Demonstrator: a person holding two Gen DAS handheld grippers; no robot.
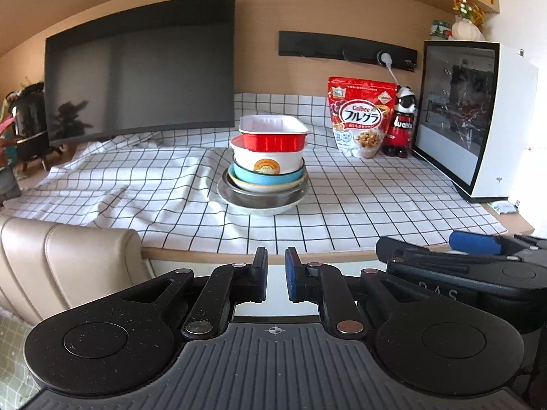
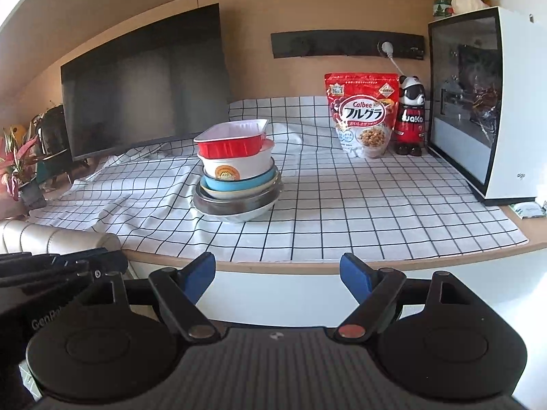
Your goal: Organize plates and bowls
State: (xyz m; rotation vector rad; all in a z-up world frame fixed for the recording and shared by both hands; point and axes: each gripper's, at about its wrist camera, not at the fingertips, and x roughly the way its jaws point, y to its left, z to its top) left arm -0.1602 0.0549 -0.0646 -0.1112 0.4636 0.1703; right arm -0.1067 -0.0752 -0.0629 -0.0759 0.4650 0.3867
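The left gripper [image 1: 276, 275] is nearly together on nothing; the right gripper [image 2: 277, 278] stands apart, empty, both short of the counter [image 2: 273, 263]. Mid-counter, the stack of bowls and plates [image 1: 266, 167] leans; I judge a sideways nudge could topple its red tray [image 1: 273, 136]. Far right: "Calbee" cereal bag [image 1: 360, 119], "uaKo" panda bottle [image 1: 400, 124].

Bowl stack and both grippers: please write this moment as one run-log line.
bowl stack: on checked cloth, red tray on top | left gripper: shut, empty | right gripper: open, empty
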